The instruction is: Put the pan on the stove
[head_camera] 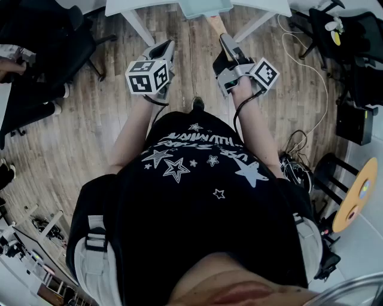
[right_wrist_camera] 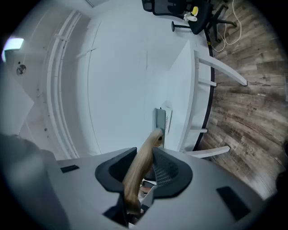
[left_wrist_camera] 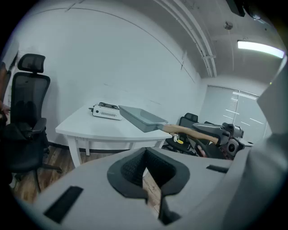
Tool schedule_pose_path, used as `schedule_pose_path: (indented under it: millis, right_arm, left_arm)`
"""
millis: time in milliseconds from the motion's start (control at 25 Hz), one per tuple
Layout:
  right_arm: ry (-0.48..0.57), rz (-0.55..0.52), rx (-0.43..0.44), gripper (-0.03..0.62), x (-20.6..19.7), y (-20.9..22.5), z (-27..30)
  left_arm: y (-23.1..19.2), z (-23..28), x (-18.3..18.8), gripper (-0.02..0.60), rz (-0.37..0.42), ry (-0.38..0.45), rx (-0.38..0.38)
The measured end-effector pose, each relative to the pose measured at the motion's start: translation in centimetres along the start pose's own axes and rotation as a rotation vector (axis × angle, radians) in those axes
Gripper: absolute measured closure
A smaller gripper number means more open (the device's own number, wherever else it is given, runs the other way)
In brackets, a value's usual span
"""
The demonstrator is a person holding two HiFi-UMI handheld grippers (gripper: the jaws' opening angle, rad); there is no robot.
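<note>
A grey rectangular pan (left_wrist_camera: 141, 117) with a long wooden handle (left_wrist_camera: 180, 130) hangs in the air over the near edge of a white table (left_wrist_camera: 90, 128). My right gripper (right_wrist_camera: 143, 173) is shut on the handle's near end, and the handle (right_wrist_camera: 139, 166) runs up between its pads. In the head view, the right gripper (head_camera: 226, 43) holds the pan (head_camera: 206, 7) out ahead of the person's body. A small white stove (left_wrist_camera: 107, 111) sits at the table's far left corner, beyond the pan. My left gripper (left_wrist_camera: 146, 179) is shut and holds nothing; it stays level with the right one (head_camera: 169, 48).
A black office chair (left_wrist_camera: 27, 117) stands left of the table. More black chairs (head_camera: 341, 30) and loose cables (head_camera: 311, 60) lie on the wooden floor to the right. A round yellow board (head_camera: 357, 194) leans at the far right. The table legs (right_wrist_camera: 216, 67) angle outward.
</note>
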State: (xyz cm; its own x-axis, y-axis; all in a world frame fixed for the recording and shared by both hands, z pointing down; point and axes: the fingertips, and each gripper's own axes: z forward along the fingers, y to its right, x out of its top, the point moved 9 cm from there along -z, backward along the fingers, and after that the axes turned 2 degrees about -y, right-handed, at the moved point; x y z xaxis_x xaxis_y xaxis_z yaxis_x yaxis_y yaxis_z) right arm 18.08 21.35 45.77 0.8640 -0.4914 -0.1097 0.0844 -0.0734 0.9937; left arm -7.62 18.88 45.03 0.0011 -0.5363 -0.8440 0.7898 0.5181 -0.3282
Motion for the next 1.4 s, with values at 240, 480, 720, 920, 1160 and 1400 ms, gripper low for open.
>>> schedule_pose_path:
  millis: [240, 480, 720, 920, 1160, 1400]
  right_arm:
    - [0.003, 0.007, -0.002, 0.484, 0.1, 0.1, 0.0]
    - [-0.006, 0.003, 0.001, 0.484, 0.1, -0.1, 0.2]
    - [-0.033, -0.002, 0.016, 0.484, 0.7, -0.1, 1.2]
    - [-0.055, 0.015, 0.024, 0.484, 2.5, 0.3, 2.8]
    - [-0.097, 0.009, 0.041, 0.484, 4.4, 0.4, 4.4]
    - [-0.134, 0.005, 0.046, 0.484, 7.2, 0.8, 6.6]
  left_arm:
    - [0.1, 0.0, 0.0, 0.574, 0.006, 0.001, 0.006]
    - [0.3, -0.1, 0.2, 0.574, 0.007, 0.003, 0.008]
    - [0.8, 0.7, 0.5, 0.574, 0.017, 0.008, 0.014]
    - [1.0, 2.0, 1.2, 0.574, 0.015, 0.007, 0.039]
    - [1.0, 3.2, 2.5, 0.574, 0.009, 0.038, 0.080]
    - [1.1, 5.5, 4.2, 0.574, -0.003, 0.066, 0.115]
